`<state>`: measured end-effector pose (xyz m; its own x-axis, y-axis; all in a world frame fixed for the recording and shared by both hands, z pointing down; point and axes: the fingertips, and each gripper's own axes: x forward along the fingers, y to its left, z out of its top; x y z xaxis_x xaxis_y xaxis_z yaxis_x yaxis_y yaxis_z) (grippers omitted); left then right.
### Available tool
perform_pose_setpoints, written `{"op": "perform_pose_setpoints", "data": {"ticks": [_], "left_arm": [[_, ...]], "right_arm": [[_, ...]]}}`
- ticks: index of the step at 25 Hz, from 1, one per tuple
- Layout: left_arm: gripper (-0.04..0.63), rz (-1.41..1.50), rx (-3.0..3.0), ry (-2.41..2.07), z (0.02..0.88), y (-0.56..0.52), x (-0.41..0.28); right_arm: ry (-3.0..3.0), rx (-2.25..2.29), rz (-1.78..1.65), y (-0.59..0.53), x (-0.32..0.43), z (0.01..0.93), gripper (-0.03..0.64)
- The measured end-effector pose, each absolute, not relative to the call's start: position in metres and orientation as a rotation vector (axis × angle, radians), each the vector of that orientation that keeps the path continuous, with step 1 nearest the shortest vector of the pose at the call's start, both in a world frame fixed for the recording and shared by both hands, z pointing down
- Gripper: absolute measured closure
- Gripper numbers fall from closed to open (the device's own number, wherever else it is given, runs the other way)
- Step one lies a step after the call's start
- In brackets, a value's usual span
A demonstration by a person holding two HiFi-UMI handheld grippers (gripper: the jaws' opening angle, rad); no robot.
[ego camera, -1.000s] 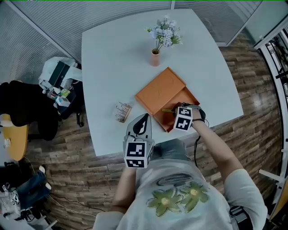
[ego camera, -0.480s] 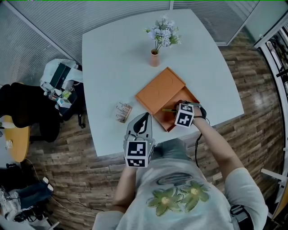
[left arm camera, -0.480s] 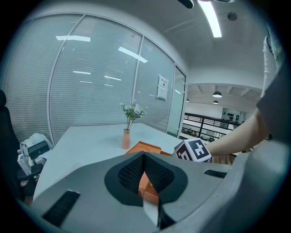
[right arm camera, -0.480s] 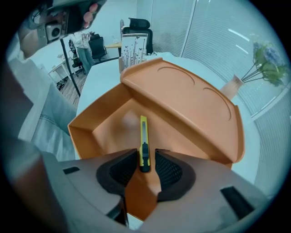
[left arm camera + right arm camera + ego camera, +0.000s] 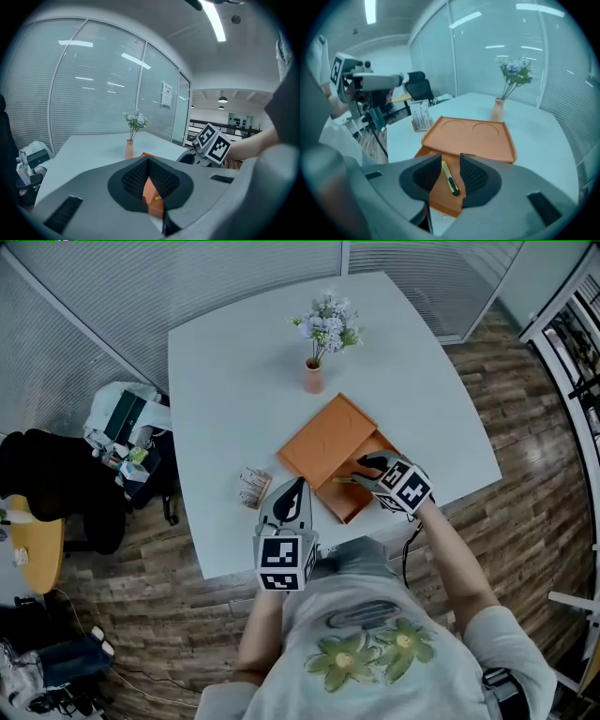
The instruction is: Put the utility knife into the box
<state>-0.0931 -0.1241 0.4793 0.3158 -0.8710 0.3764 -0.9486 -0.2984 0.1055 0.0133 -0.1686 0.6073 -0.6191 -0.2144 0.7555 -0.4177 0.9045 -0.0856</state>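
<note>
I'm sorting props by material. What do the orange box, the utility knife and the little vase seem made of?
Orange rectangular box: probably moulded plastic, matte; even colour, rounded rim, two circles pressed into its open lid. Yellow-and-black utility knife lying in it: likely a plastic casing; no blade shows. Small pinkish vase: smooth and opaque, perhaps ceramic; too small to be sure.

In the head view, only a yellow sliver of the utility knife [image 5: 341, 480] can be seen. The box's [image 5: 342, 502] right end is covered by the right tongs [image 5: 362, 468], whose jaws have just been opening, gripping nothing. The small object [image 5: 253, 487] on the worktop [image 5: 234, 381] cannot be identified.
</note>
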Motion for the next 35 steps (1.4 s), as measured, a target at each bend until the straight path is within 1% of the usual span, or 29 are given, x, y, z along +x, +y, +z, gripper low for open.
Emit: {"op": "perform_pose_setpoints", "data": {"ticks": [3,10,14,15,17,18,25,35], "left_arm": [[0.595,0.337,2.296,-1.641,0.471,-0.128,-0.092],[0.595,0.297,2.342,-1.634,0.45,-0.134,-0.084],[0.595,0.285,2.362,-1.624,0.441,-0.135,-0.08],[0.595,0.284,2.365,-1.621,0.44,-0.135,-0.079],[0.595,0.278,2.374,-1.615,0.437,-0.134,-0.076],[0.595,0.276,2.379,-1.612,0.435,-0.134,-0.075],[0.595,0.272,2.417,-1.587,0.43,-0.131,-0.062],[0.595,0.272,2.439,-1.563,0.427,-0.13,-0.056]], "right_arm": [[-2.371,0.588,0.387,-0.172,0.015,0.576,0.486],[-2.619,0.892,0.423,-0.166,0.027,0.501,0.487],[-2.758,1.029,0.439,-0.159,0.03,0.462,0.511],[-2.77,1.057,0.418,-0.157,0.031,0.456,0.518],[-2.776,1.119,0.358,-0.155,0.034,0.447,0.594],[-2.78,1.147,0.337,-0.154,0.036,0.444,0.611],[-2.772,1.291,0.342,-0.151,0.046,0.435,0.614],[-2.751,1.303,0.35,-0.147,0.046,0.434,0.614]]}}
